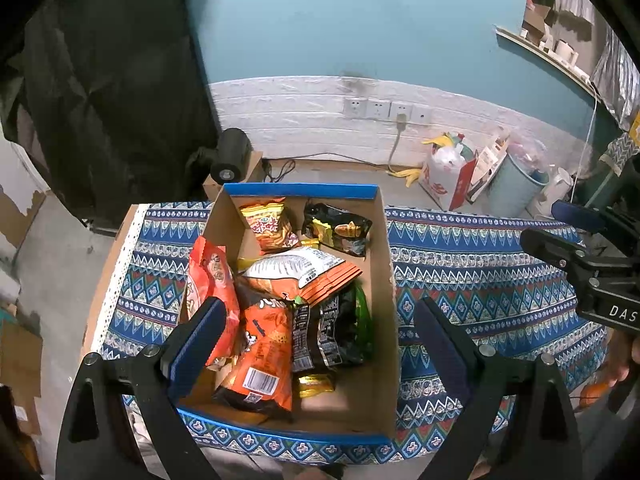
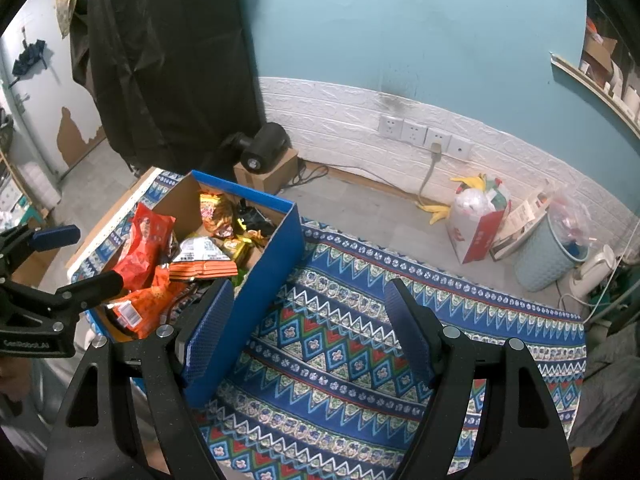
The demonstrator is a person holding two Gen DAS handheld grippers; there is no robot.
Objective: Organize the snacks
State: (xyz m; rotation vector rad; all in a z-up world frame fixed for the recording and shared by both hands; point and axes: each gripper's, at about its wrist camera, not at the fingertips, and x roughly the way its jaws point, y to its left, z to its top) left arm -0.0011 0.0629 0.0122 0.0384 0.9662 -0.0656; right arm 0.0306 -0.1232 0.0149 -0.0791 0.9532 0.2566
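On the patterned cloth point(image 2: 340, 340), cardboard box point(image 1: 384, 280) holds all visible snack packets point(image 1: 264, 344) in a loose heap; left gripper point(image 1: 320, 340) over it and right gripper point(image 2: 310, 328) beside it both gape empty, fitting either sorting underway or packing finished.

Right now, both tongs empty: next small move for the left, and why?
Probably lower the left tongs, open above the box, onto the orange packet between the fingers. The snacks lie jumbled, and the right tongs hang open over the bare cloth.
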